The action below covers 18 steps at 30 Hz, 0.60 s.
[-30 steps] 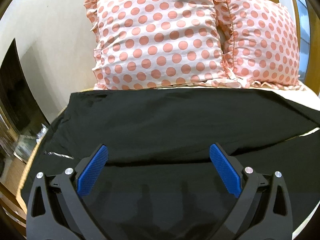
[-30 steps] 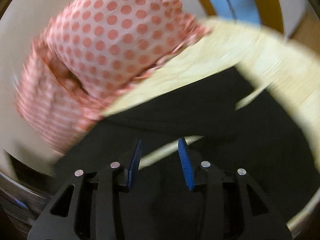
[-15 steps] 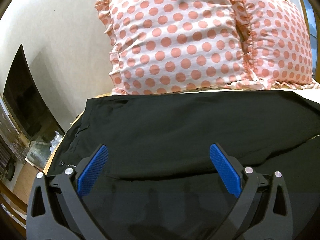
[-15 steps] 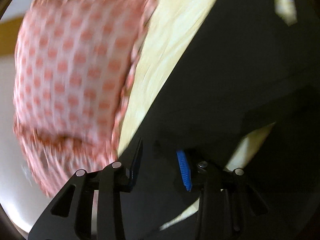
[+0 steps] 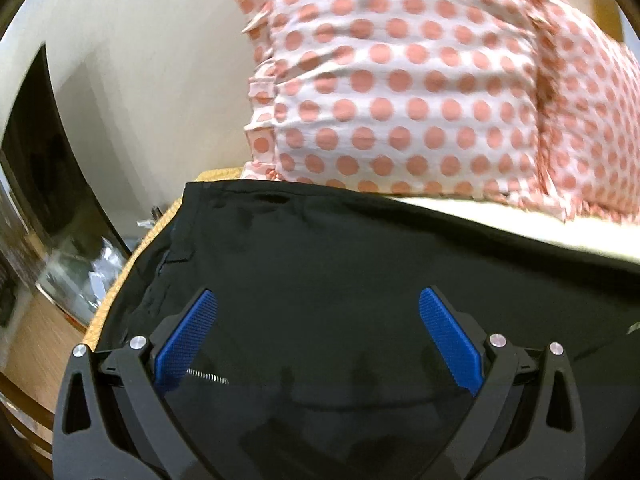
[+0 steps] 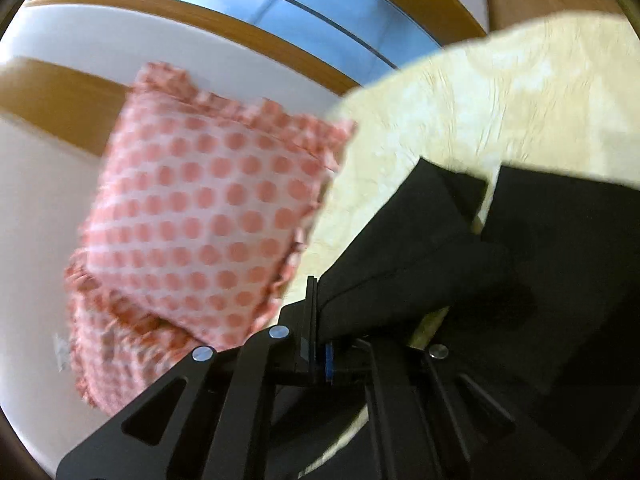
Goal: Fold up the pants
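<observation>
Pants [image 5: 340, 280], black and spread across the bed [image 6: 460, 112], fill the lower half of the left wrist view, with what looks like the waistband end lying flat at the left edge of the mattress, just in front of the polka-dot pillows [image 5: 420, 92]. Over that cloth hangs the left hand-held gripper [image 5: 316, 344], its blue pads [image 5: 188, 340] spread wide and holding nothing (whether the tips touch the fabric cannot be told from this angle). Further right, in the right wrist view, a corner of the pants [image 6: 400, 256], probably a leg hem, is raised off the pale yellow bedcover, and the right hand-held gripper [image 6: 318, 340] is pressed together on it, a dark fold bunched where the fingers meet; a second stretch of black cloth lies on the bed just beside it, and one pillow [image 6: 208, 216] stands to the left of the gripper. Judging by this, the fold is under way, with one end pinched and lifted while the other end lies loose and unheld. What comes next probably calls for carrying the pinched end over toward the waistband, keeping the cloth taut enough not to crumple, while the left side either pins or grips its end so the edges meet squarely.
</observation>
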Each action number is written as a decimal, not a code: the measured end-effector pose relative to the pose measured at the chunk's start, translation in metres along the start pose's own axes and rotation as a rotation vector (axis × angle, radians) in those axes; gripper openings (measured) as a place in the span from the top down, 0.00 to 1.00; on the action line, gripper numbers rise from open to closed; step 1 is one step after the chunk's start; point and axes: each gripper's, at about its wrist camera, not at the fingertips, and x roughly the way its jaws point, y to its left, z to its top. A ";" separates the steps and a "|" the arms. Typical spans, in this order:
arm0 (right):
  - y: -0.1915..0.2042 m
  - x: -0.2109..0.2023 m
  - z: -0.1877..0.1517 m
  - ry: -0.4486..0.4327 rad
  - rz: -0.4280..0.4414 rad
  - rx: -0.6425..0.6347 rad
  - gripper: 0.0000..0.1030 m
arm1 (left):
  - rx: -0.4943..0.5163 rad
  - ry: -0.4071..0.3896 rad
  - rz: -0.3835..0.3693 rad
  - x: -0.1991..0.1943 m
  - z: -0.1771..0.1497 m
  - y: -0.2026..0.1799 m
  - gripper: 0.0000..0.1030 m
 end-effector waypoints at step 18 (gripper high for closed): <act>-0.052 -0.097 -0.031 -0.128 -0.076 0.019 0.98 | -0.239 0.321 0.040 0.141 0.091 0.034 0.07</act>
